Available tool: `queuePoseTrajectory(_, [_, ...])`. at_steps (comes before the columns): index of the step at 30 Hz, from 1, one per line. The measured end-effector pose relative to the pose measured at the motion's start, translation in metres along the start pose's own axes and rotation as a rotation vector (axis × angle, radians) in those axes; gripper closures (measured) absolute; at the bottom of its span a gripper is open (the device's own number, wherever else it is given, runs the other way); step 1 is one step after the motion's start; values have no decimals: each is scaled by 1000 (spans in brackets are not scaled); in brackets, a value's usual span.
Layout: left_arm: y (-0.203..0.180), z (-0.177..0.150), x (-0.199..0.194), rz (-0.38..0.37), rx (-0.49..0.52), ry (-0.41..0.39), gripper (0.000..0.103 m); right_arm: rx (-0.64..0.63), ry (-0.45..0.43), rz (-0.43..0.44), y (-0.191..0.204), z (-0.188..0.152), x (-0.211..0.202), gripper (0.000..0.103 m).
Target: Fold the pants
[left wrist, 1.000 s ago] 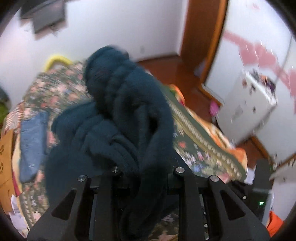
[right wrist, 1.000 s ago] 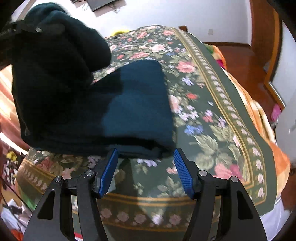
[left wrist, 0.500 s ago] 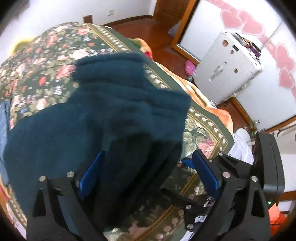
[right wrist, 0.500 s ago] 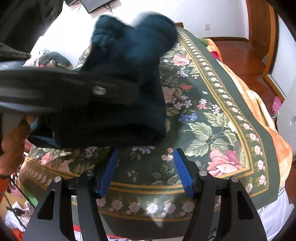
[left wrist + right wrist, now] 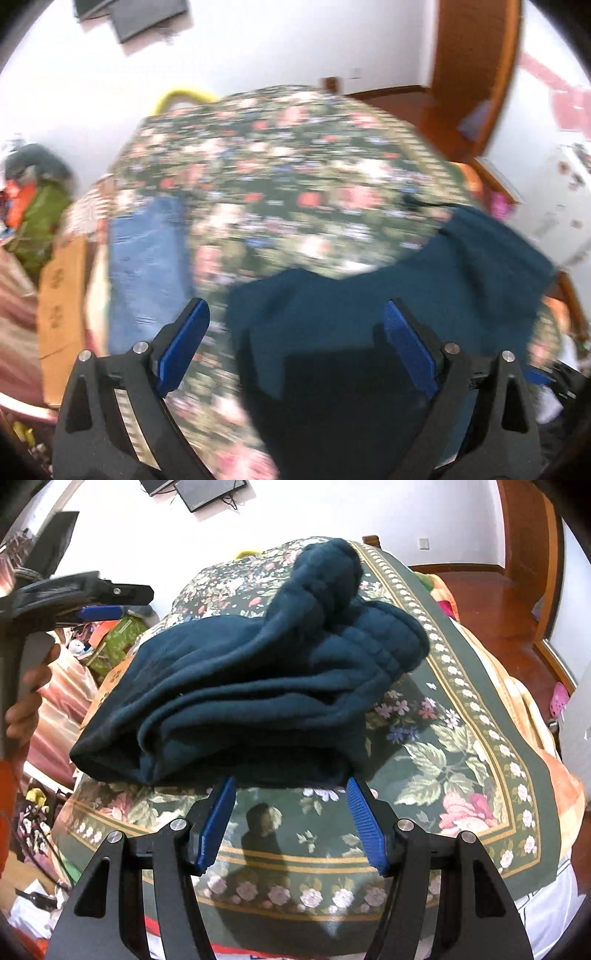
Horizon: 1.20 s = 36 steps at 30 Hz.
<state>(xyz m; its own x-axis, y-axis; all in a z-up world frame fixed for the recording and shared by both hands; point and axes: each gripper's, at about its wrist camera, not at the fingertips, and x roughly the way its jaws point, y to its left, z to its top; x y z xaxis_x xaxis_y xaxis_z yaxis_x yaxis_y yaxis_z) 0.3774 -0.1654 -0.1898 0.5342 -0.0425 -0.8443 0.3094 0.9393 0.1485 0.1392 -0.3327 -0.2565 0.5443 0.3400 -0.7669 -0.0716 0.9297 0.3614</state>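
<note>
The dark teal pants (image 5: pixel 258 686) lie in a thick folded heap on the floral bedspread (image 5: pixel 461 760), the ribbed waistband bunched on top at the far end. My right gripper (image 5: pixel 290 794) is open and empty, its blue pads just short of the heap's near edge. My left gripper (image 5: pixel 295 325) is open and empty above the bed; the teal pants (image 5: pixel 369 314) lie below and between its fingers. The left gripper also shows in the right wrist view (image 5: pixel 99 603), raised at the left, held by a hand. The left wrist view is blurred.
Blue jeans (image 5: pixel 144 266) lie flat on the bed's left side. Cardboard (image 5: pixel 61 302) and clutter sit beside the bed at left. A wooden door (image 5: pixel 472 74) and a white appliance (image 5: pixel 565 206) stand at right. The bed's near edge (image 5: pixel 295 915) is just below my right gripper.
My left gripper has let go of the pants, opened and pulled up and to the left. The pants dropped onto the folded stack. My right gripper stayed open in place.
</note>
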Motion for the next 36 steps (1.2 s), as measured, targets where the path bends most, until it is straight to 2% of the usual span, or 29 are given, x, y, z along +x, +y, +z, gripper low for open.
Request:
queuePoseTrajectory(3, [20,10,34,89,-2,40,7,-11,14,-5,5,2,7,43])
queuePoseTrajectory(7, [30,16,93,156,32,141,7,-31,45,-17,13,4,19,43])
queuePoseTrajectory(10, [25,10,135,170,119,223,6,-53,48,-33,18,5,24,43])
queuePoseTrajectory(12, [18,0,148,177,188,227,4,-47,50,-27,17,10,27,43])
queuePoseTrajectory(15, [20,-10,140,162,239,151,2,-27,56,-8,14,16,32,43])
queuePoseTrajectory(22, [50,-45,118,103,213,130,2,-57,71,-23,23,34,48,43])
queuePoseTrajectory(27, [76,-79,85,138,232,117,2,-82,78,7,31,53,58,43])
queuePoseTrajectory(34, [115,-141,37,150,146,184,2,-175,91,66,61,88,84,43])
queuePoseTrajectory(36, [118,-160,22,149,133,182,2,-202,92,49,66,94,88,43])
